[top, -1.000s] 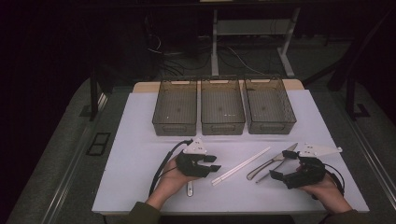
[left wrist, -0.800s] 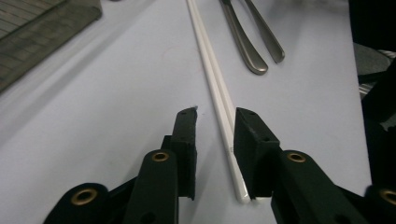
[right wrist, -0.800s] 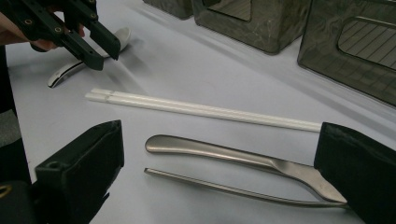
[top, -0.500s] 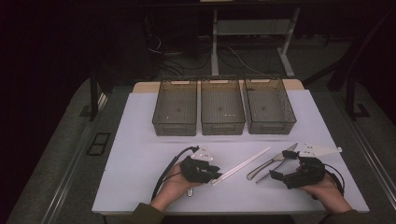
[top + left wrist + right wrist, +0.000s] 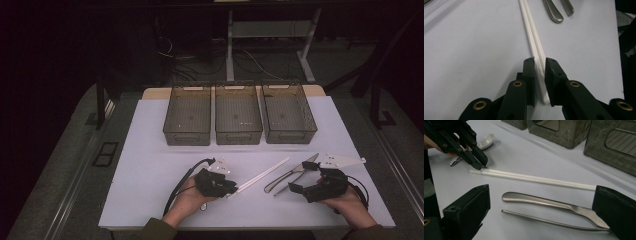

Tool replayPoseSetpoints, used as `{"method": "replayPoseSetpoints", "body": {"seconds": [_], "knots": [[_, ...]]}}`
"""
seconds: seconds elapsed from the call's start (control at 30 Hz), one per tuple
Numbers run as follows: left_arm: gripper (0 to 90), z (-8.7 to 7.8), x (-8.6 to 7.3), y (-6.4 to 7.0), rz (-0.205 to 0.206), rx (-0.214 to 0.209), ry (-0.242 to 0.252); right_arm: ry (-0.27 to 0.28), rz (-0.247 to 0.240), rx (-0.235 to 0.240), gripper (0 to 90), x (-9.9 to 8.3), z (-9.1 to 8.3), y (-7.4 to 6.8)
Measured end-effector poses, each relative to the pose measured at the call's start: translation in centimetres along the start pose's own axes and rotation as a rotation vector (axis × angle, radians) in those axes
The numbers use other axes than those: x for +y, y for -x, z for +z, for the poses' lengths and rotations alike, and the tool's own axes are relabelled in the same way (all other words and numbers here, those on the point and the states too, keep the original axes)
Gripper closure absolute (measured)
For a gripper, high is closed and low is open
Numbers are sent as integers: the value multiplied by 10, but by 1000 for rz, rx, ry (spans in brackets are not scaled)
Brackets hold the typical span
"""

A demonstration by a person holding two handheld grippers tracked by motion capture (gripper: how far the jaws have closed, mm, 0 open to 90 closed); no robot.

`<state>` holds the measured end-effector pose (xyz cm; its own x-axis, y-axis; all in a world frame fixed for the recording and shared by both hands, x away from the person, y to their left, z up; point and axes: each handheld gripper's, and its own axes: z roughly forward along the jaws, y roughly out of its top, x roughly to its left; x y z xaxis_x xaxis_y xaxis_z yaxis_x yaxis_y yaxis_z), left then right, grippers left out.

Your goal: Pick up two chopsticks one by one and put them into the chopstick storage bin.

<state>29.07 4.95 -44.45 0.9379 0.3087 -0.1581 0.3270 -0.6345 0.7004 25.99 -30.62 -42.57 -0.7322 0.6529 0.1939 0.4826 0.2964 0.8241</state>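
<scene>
A pair of white chopsticks (image 5: 262, 176) lies flat and side by side (touching along their length), diagonally in front of the middle grey bin (image 5: 238, 115), near end between the left claw's (image 5: 539, 62) jaws.

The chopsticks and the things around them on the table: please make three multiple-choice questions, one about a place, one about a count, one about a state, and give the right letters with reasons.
1. Where do the white chopsticks lie?
A. in the middle bin
B. on the table sheet, in front of the bins
C. on the floor

2. How many grey bins stand in the row?
A. two
B. three
C. five

3. How is the right claw?
A. open, holding nothing
B. shut on a spoon
C. shut on the chopsticks

Answers: 1 B, they lie flat on the sheet, near end between the left claw's jaws. 2 B, three stand side by side. 3 A, its jaws stand wide apart around the metal cutlery.
</scene>
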Motion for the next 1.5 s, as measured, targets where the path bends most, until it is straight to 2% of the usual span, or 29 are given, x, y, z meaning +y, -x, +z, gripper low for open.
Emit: {"method": "replayPoseSetpoints", "body": {"seconds": [0.13,0.2,0.23,0.5,0.7,0.77,0.8,0.87,0.93,1.17,1.3,1.37,1.5], "knots": [[777,2,0,2,-5,19,-1,0,1,-1,16,0,0,0],[778,2,0,0,23,29,-28,0,1,-1,16,0,0,0],[778,3,0,1,3,36,-13,1,0,-1,16,0,0,0],[800,-1,0,-3,27,85,-25,0,-1,0,16,0,0,0],[800,1,0,-3,20,83,-30,0,-1,-1,16,0,0,0],[761,0,1,-4,19,83,-32,-1,-3,-1,16,0,0,0],[748,1,2,-4,3,86,-14,-1,-3,-2,16,0,0,0],[725,-1,6,-5,8,92,-6,-2,0,-2,16,0,1,0],[717,0,11,-7,-5,90,20,-2,-2,-3,16,0,1,0],[719,17,31,-11,-32,76,45,-3,-3,-1,16,0,1,0],[738,28,36,-10,-27,69,25,-2,-4,-2,16,0,1,0],[752,33,36,-10,-17,84,11,-2,-5,-1,16,0,1,0],[773,36,35,-9,-16,84,-8,-3,-5,0,16,0,1,0]]}}
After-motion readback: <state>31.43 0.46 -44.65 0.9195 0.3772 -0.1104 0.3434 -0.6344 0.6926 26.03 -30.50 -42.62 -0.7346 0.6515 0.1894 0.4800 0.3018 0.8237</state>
